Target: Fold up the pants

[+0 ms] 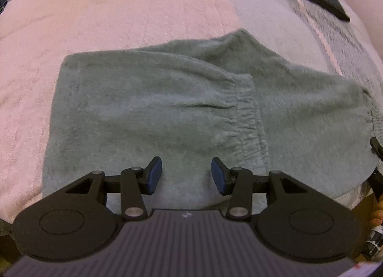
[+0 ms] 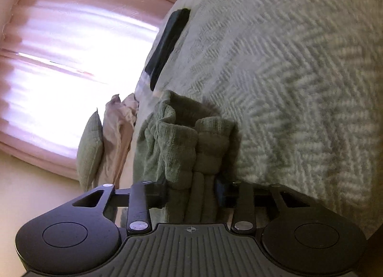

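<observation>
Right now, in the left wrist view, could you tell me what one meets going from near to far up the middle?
Left hand-held gripper → green pants → pink blanket.

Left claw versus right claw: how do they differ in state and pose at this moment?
The left claw stands open above the flat green pants, its blue pads bare; the right claw has a bunched fold of pants between its fingers. The left looks down onto the bed; the right looks along it towards a window. Both are black.
</observation>
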{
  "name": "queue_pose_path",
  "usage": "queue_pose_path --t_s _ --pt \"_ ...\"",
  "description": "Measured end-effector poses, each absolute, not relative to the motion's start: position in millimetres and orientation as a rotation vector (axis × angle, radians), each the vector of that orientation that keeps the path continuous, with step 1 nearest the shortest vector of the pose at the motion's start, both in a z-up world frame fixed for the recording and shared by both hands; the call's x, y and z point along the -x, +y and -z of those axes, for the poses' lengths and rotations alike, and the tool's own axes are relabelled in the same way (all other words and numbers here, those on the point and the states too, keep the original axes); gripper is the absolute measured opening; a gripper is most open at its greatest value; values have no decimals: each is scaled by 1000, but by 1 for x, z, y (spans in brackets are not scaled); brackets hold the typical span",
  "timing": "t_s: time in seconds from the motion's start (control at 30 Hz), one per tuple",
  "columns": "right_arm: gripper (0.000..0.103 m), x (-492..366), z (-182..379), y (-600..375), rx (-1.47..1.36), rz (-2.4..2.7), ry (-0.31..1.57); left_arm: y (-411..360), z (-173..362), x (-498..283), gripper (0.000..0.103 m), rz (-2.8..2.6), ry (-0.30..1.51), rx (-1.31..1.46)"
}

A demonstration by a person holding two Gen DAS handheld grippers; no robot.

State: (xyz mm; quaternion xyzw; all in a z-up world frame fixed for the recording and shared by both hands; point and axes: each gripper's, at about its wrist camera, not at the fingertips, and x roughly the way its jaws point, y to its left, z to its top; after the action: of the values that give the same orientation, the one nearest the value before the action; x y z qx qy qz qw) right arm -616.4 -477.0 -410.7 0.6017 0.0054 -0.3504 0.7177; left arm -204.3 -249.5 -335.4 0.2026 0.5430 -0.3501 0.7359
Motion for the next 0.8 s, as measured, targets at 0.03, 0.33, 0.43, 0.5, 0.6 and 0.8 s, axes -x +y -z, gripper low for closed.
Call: queue_pose_path --t_s 0.03,0.33,0.43,0.5,0.6,0.8 --pt "32 612 398 -474 -1293 794 31 -245 336 200 40 770 1179 -442" --pt "29 567 346 -464 -1160 1033 254 -225 366 163 37 839 1201 -353" --pt "29 521 289 -448 -901 1089 389 -191 341 147 37 850 1162 -318" --pt "29 480 250 -423 -703 1087 442 -157 328 133 38 820 1124 -320" --pt "29 401 202 -364 -346 1021 519 -100 321 109 38 741 1140 -287" --pt "30 245 212 -197 318 627 627 6 340 75 38 607 1233 -176"
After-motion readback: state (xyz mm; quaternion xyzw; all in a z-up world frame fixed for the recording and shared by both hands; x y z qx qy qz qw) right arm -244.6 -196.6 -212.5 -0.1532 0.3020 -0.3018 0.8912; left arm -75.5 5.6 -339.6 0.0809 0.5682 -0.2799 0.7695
